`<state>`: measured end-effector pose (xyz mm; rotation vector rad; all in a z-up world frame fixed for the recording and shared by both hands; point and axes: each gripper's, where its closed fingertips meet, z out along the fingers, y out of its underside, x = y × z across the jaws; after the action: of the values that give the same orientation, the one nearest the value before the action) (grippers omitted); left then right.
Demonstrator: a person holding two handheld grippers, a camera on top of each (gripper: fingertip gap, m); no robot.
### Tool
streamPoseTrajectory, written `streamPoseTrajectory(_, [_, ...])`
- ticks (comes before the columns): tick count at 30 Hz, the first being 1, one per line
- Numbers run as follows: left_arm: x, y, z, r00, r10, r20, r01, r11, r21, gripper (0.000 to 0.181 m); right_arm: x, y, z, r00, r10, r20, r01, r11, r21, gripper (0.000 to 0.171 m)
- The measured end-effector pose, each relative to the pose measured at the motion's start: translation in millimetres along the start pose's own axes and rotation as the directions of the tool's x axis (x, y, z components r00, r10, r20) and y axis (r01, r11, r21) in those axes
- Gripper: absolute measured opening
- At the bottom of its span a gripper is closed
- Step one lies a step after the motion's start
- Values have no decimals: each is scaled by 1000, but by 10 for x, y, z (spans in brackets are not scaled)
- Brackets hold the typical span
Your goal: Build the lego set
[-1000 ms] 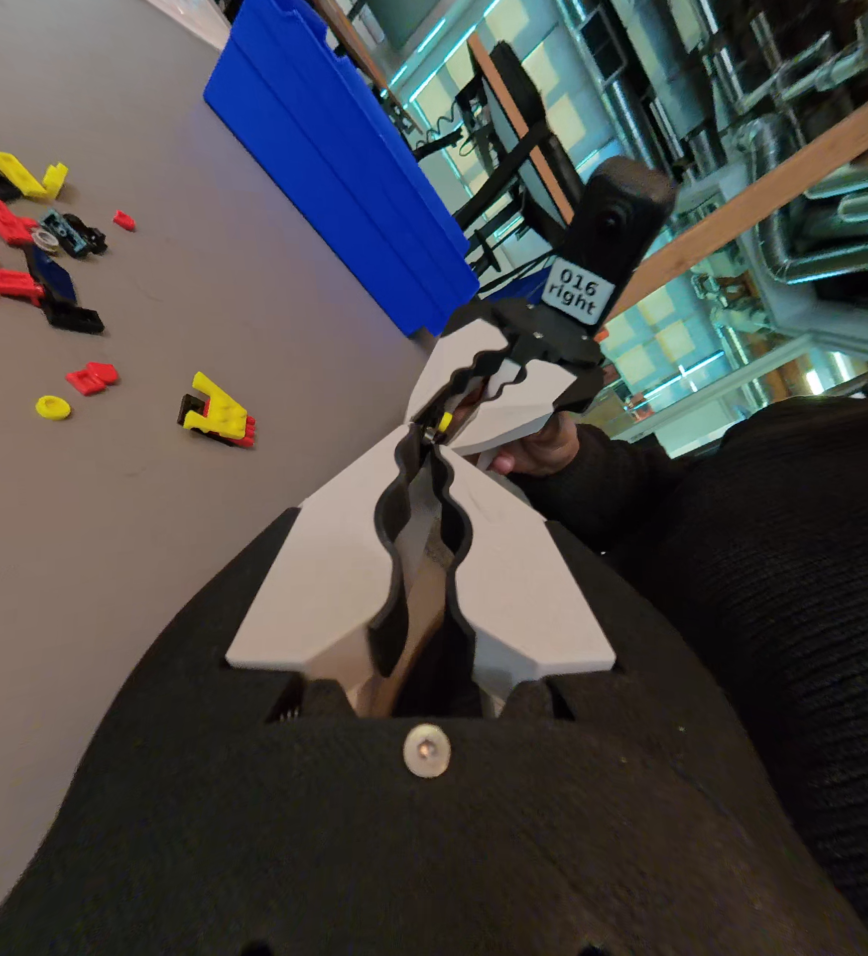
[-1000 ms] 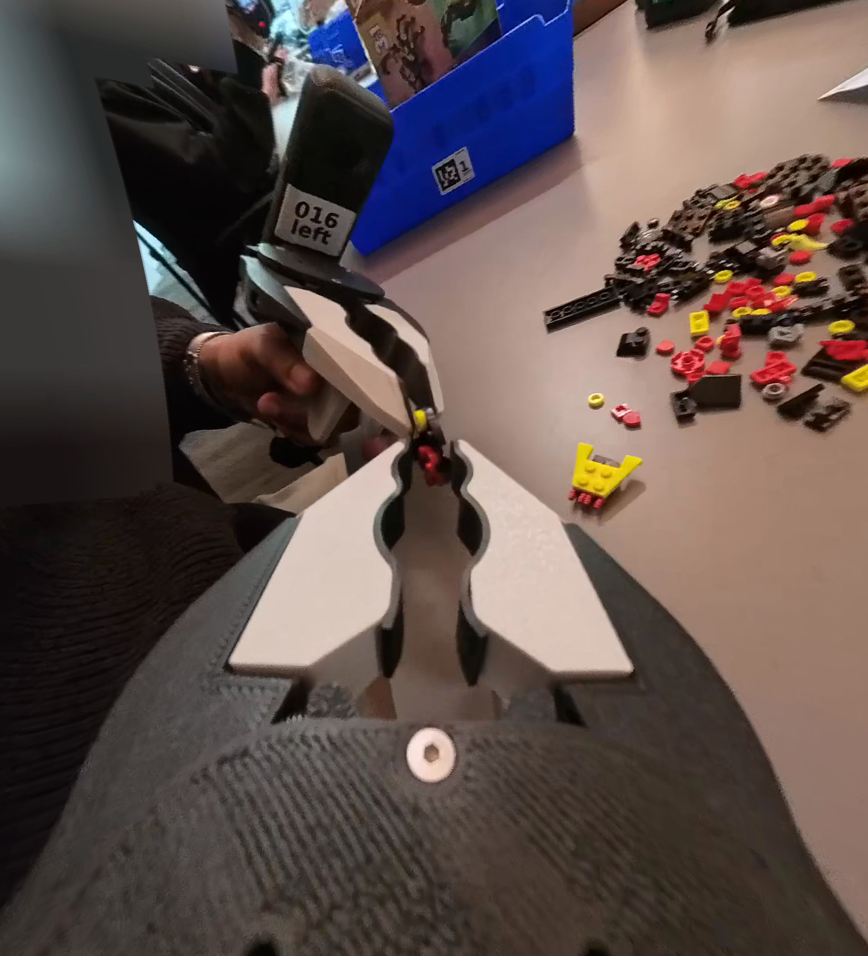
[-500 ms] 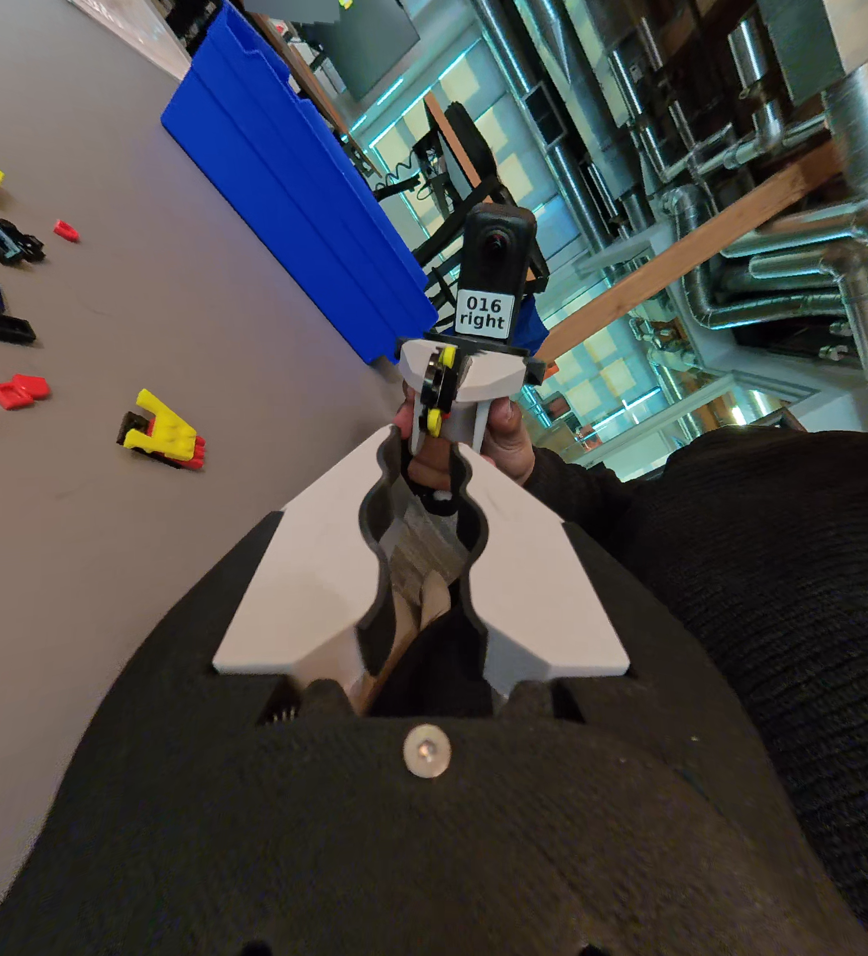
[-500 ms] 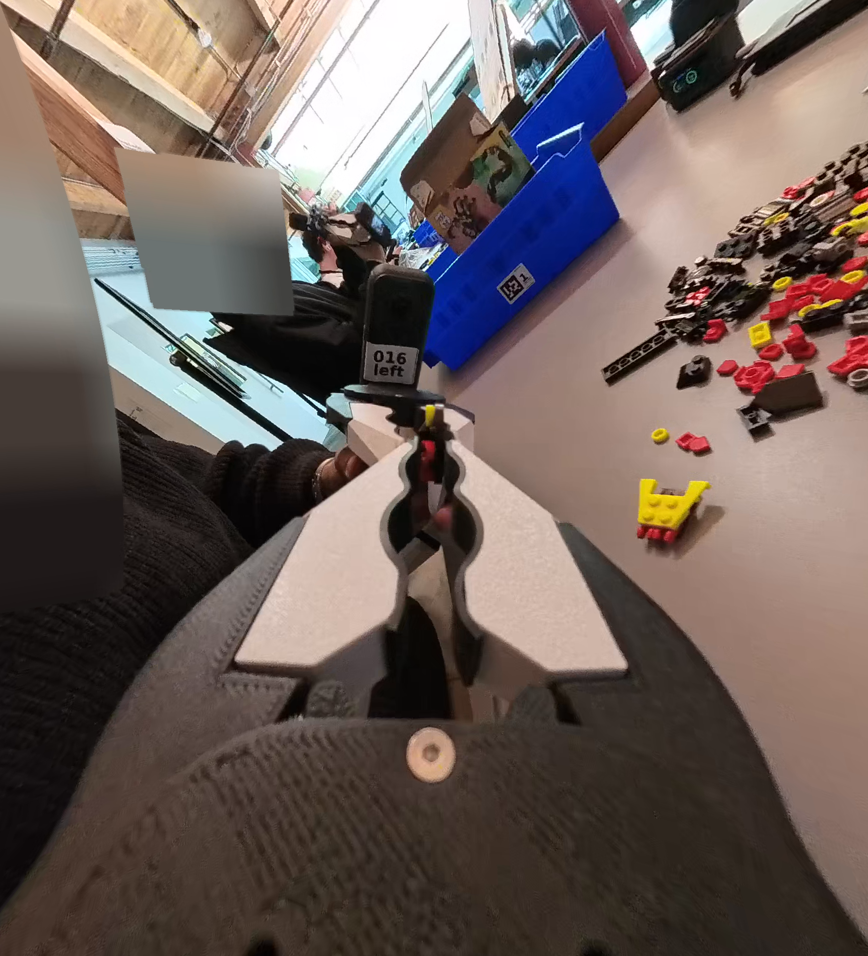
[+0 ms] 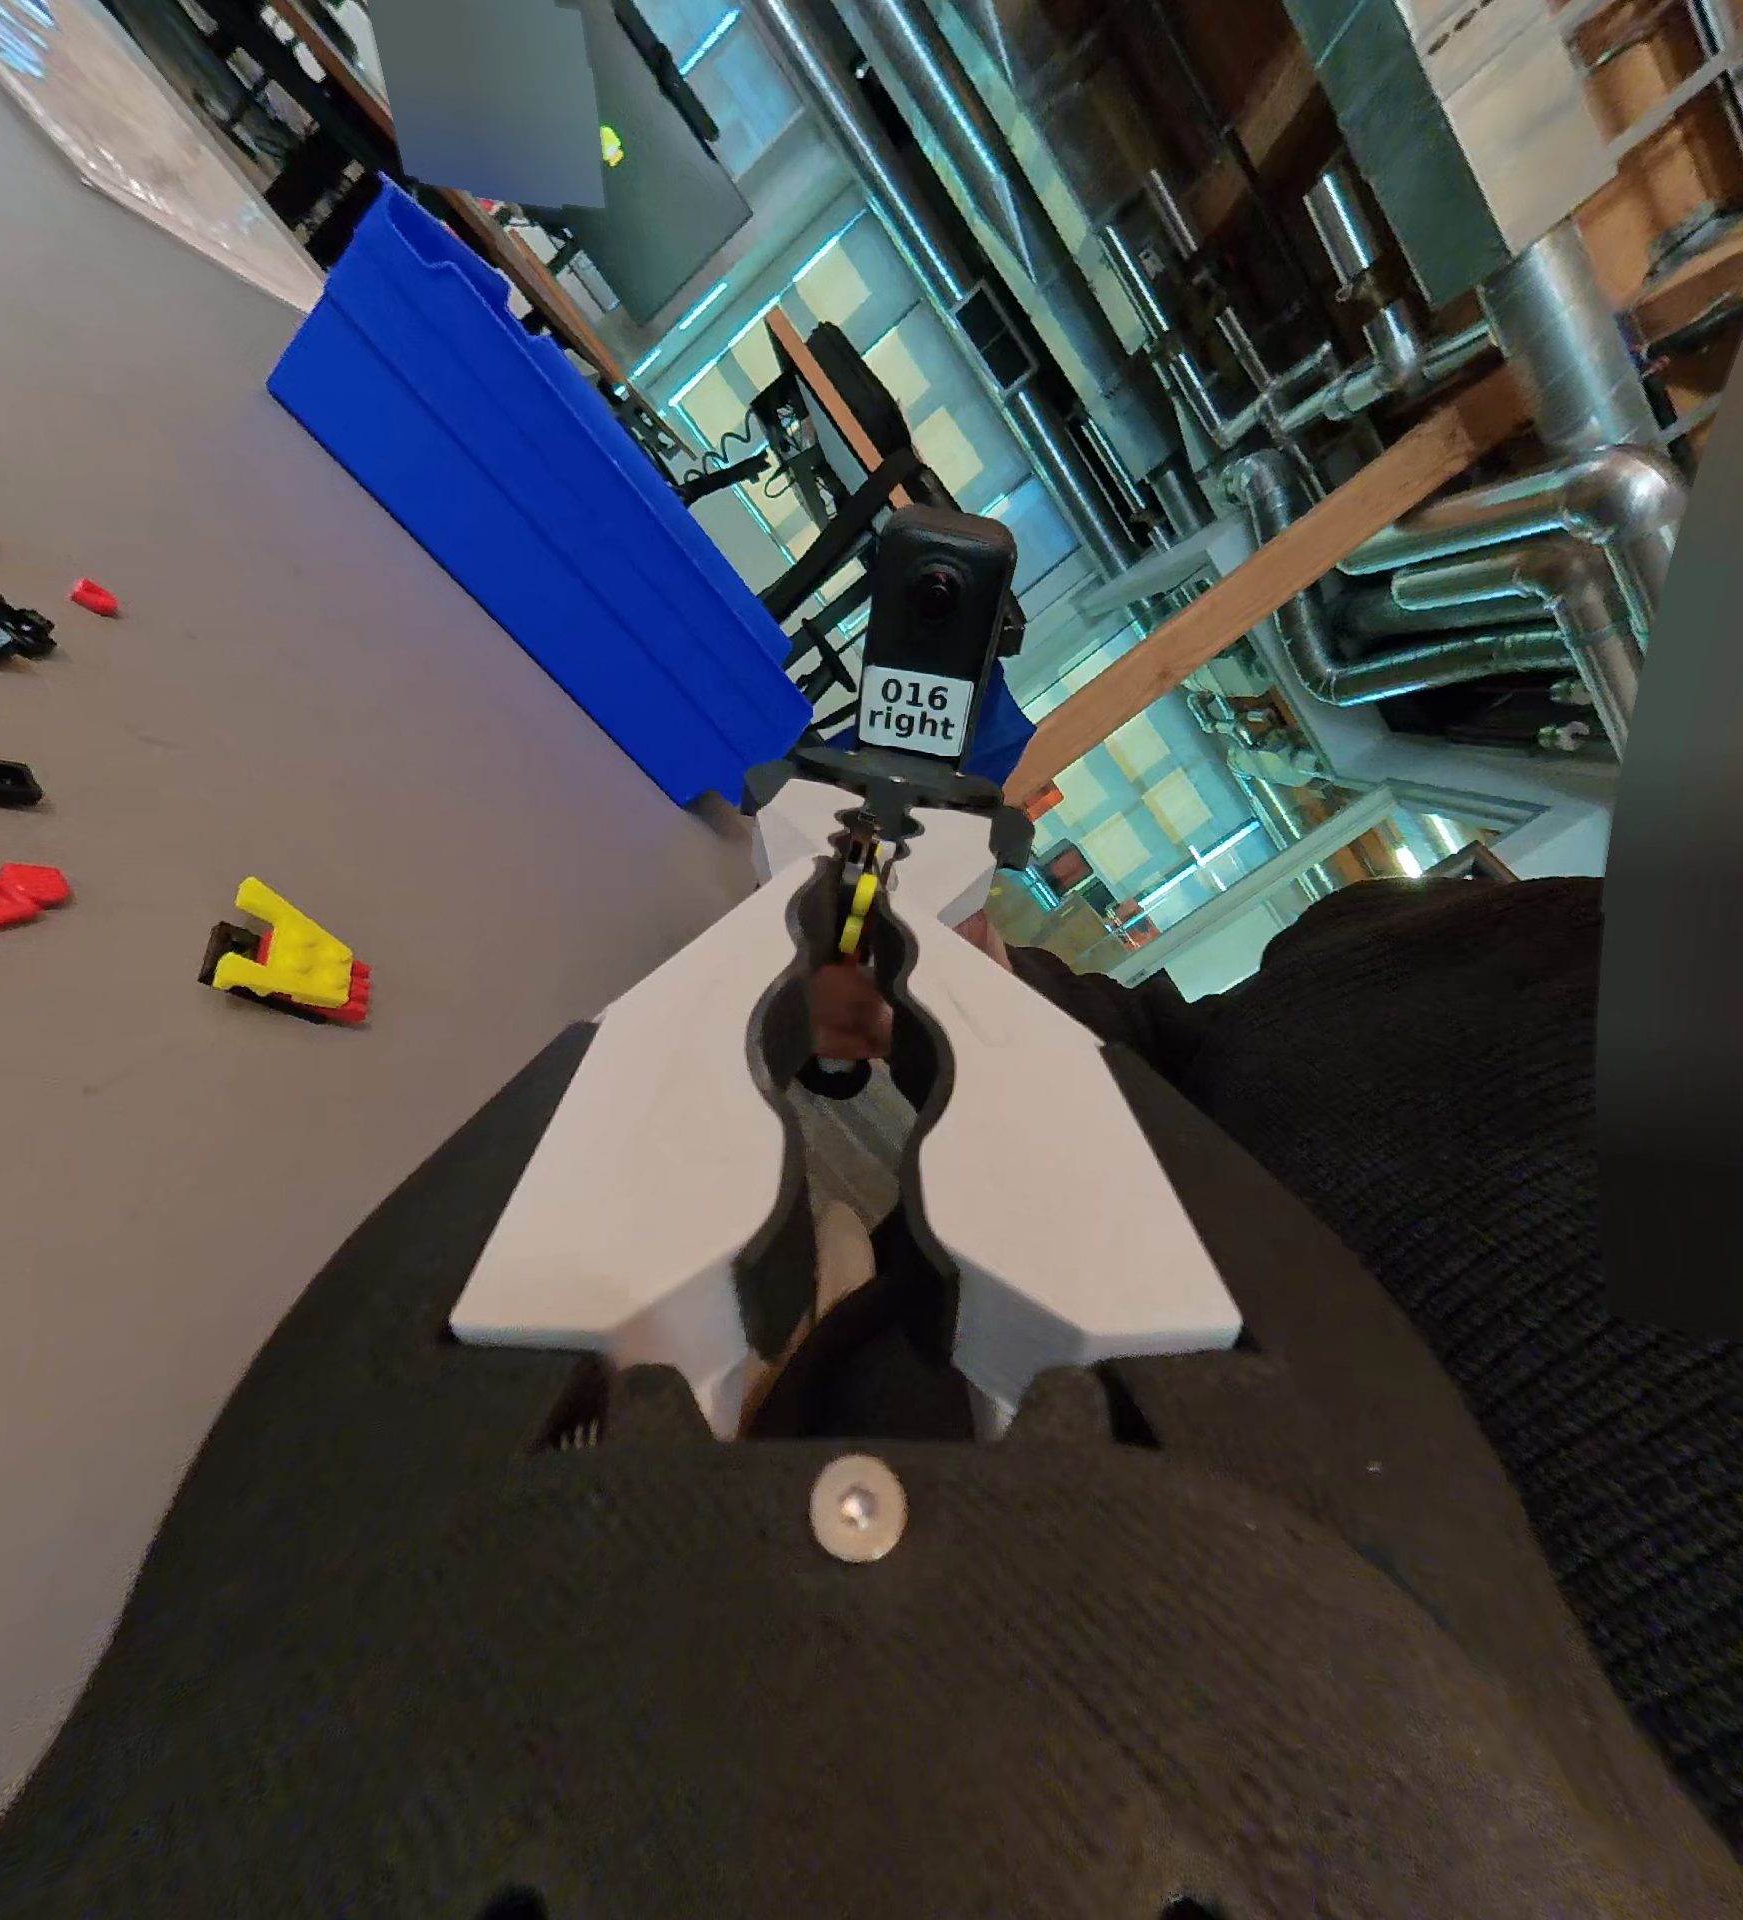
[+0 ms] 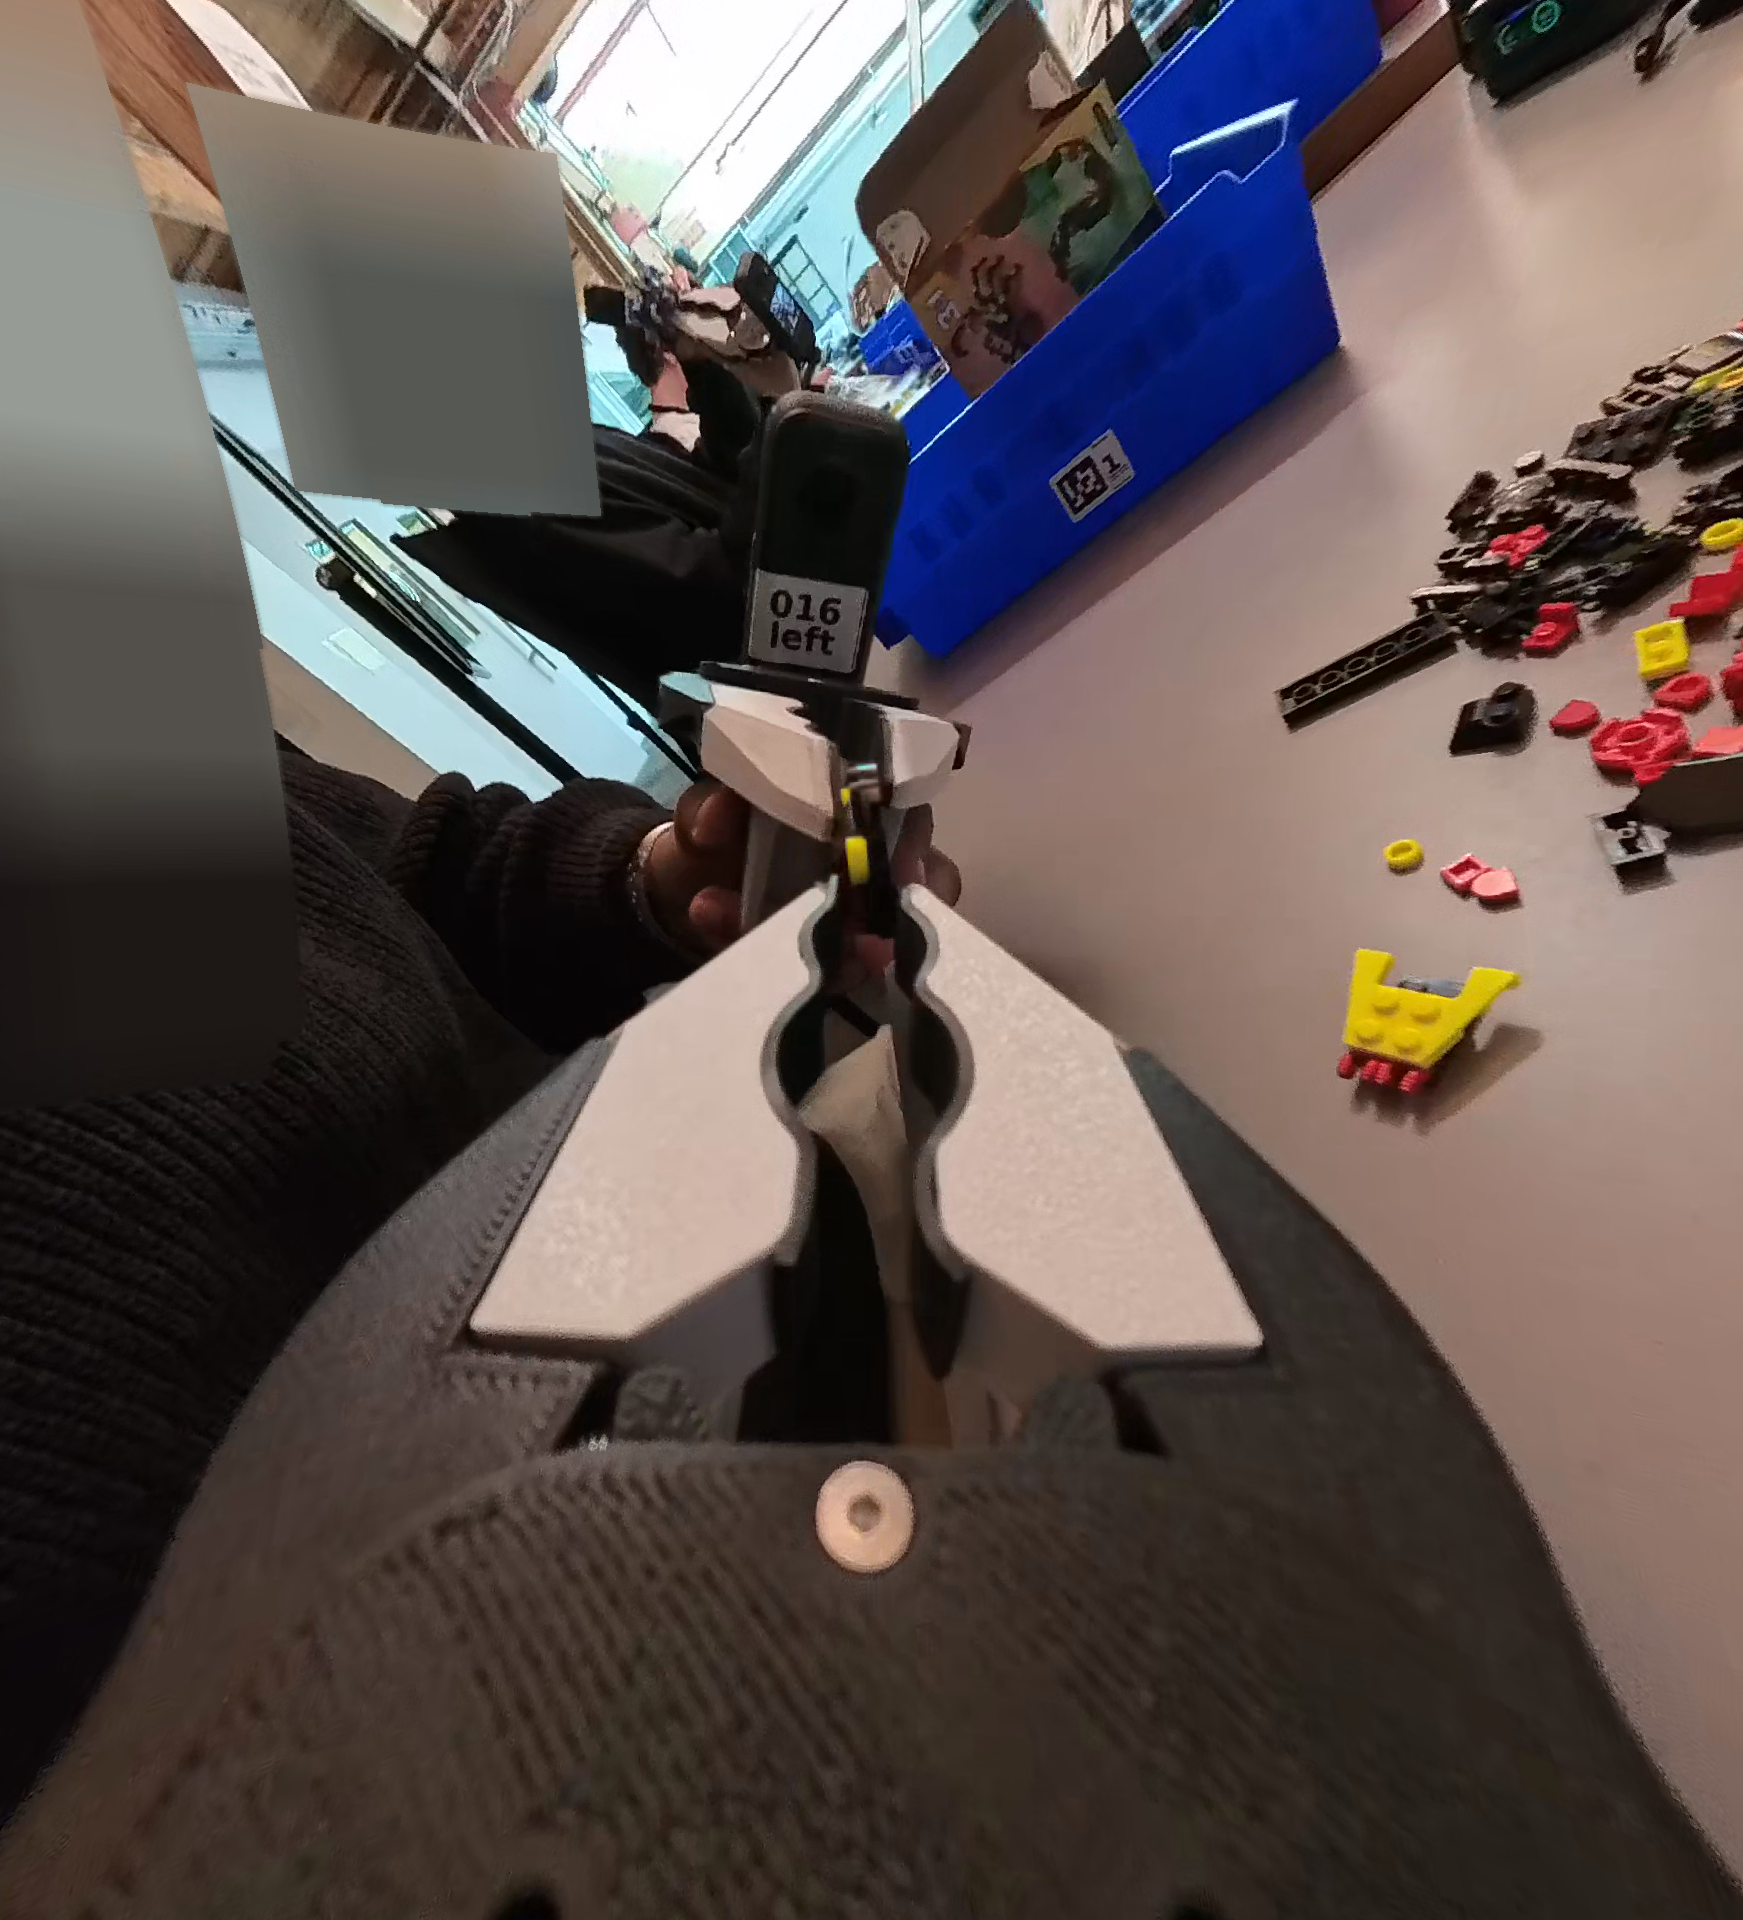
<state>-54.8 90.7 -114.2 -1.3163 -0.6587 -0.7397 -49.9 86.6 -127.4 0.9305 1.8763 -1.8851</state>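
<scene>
Right tool (image 6: pixel 859 914): brick pile (image 6: pixel 1677 540) visible.

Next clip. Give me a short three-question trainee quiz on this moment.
1. True or false: the yellow wedge assembly lies inside the blue bin.
2. Where do the left gripper and right gripper meet? A: over the loose-piece pile. B: tip to tip in the air, jaws shut on a small yellow-and-black piece. C: inside the bin.
3. Fill in: the pieces under the yellow wedge assembly are ___.
Key: 1 false, it lies on the table; 2 B; 3 red.
</scene>
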Motion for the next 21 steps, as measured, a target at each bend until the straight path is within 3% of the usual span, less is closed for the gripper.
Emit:
streamPoseTrajectory(7, [88,65,6,998,-23,-65,20,999,-46,4,-99,47,-13,979,-205,-6,204,977,-58,6])
streamPoseTrajectory(21, [284,226,-6,975,177,-135,-197,969,-150,17,-309,136,-48,914,-400,65,405,909,-99,6])
